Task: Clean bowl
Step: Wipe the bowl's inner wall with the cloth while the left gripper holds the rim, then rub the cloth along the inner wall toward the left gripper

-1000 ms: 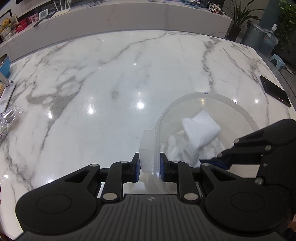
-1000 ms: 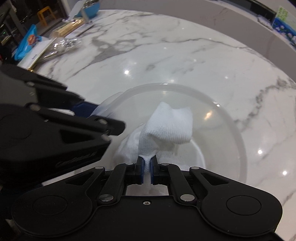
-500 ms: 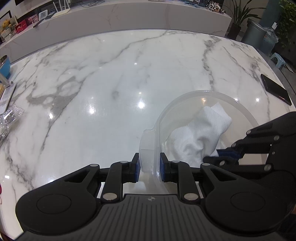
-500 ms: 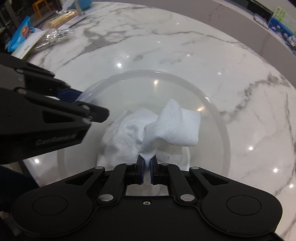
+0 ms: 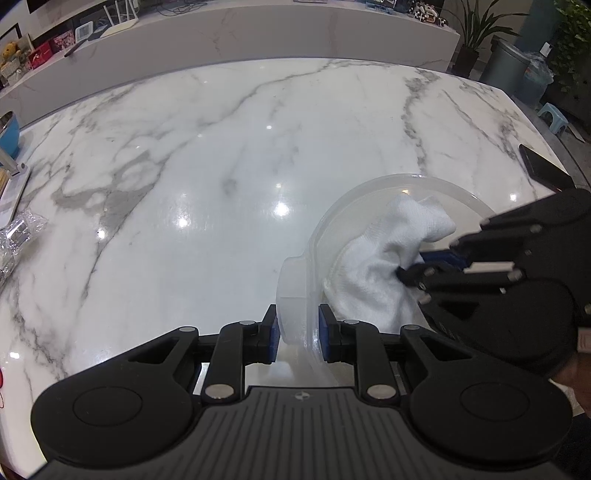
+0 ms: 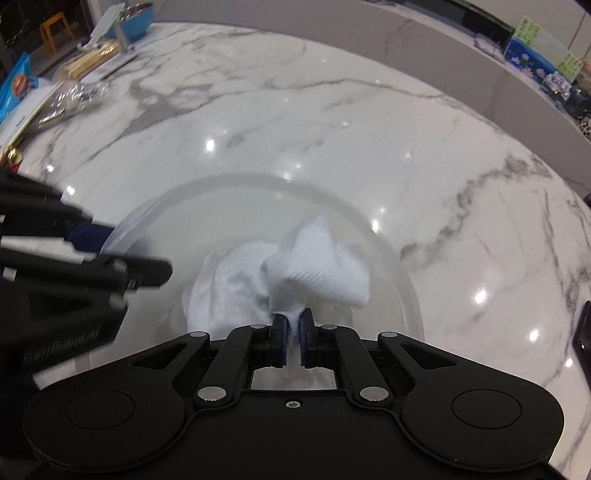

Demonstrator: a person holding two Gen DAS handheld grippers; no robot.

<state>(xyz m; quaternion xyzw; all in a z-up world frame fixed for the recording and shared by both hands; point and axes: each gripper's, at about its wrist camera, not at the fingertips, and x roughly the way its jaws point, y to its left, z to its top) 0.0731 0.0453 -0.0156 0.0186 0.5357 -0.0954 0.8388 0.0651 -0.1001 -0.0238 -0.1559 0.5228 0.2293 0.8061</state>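
Observation:
A clear plastic bowl (image 5: 373, 190) (image 6: 243, 195) stands on the white marble table (image 5: 221, 166). My left gripper (image 5: 297, 330) is shut on the bowl's flat rim handle (image 5: 291, 284), one pad on each side of it. Inside the bowl lies a crumpled white cloth (image 5: 388, 258) (image 6: 280, 273). My right gripper (image 6: 293, 334) is shut on a fold of that cloth and pushes it against the bowl's inner wall; it also shows in the left wrist view as my right gripper (image 5: 417, 271). The left gripper (image 6: 92, 236) reaches in at the left of the right wrist view.
A black phone (image 5: 543, 170) lies at the table's right edge. At the left end sit a blue bowl (image 6: 125, 22), foil wrap (image 6: 74, 99), papers and a blue packet (image 6: 14, 92). A long white counter (image 5: 221, 29) runs behind the table.
The right gripper has swept the cloth around inside the bowl, first toward the far right wall, then back toward the near side. The left gripper has kept the rim handle still.

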